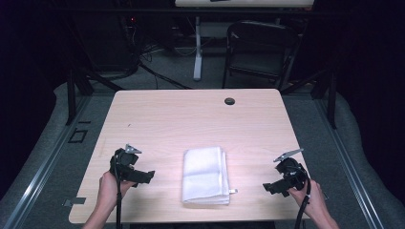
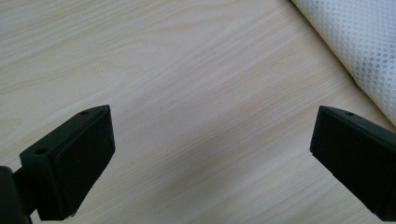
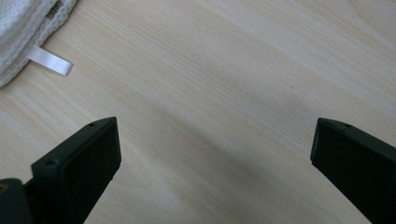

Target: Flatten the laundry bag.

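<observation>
While both tongs gape empty | folded towel lies between left tongs and right tongs

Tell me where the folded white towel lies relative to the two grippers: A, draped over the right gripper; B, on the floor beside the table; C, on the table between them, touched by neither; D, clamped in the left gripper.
C: the folded white towel lies flat on the table, with the left gripper and the right gripper open on either side, both clear of it.
</observation>
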Motion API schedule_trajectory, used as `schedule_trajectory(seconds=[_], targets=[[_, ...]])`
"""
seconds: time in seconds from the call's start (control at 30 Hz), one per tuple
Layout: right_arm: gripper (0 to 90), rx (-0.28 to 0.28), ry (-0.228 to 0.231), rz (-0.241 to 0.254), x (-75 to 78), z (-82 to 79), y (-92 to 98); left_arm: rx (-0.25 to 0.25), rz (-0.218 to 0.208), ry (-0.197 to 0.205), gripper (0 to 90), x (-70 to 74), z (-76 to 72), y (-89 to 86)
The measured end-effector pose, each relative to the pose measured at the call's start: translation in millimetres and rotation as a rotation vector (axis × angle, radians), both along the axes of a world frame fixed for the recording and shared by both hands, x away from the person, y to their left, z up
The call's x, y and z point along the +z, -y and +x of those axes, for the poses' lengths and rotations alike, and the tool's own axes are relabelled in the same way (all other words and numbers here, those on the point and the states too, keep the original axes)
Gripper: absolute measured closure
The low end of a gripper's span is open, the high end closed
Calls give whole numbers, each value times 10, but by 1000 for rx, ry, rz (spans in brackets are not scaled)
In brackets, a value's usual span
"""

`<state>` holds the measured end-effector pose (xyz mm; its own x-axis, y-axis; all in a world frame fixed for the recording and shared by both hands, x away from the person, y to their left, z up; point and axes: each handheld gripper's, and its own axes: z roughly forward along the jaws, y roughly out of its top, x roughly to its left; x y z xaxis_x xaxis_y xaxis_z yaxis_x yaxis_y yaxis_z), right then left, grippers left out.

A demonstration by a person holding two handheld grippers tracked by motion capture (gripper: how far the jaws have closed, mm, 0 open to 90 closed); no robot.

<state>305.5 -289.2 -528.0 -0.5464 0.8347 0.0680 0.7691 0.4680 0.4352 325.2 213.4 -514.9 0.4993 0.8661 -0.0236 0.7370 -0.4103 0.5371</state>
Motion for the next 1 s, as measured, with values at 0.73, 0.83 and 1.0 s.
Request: schedule_trajectory(seconds=[0.73,0.83,1.0], targets=[[45,44,15,16,70,-18,-137,-16,2,-19,4,-2,-47,142],[51,49,25,18,88,-45,-144,-28,1,-14,3,9,-82,192],[61,62,27,10,101,-39,-167,-44,-16,-7,3,26,-119,276]])
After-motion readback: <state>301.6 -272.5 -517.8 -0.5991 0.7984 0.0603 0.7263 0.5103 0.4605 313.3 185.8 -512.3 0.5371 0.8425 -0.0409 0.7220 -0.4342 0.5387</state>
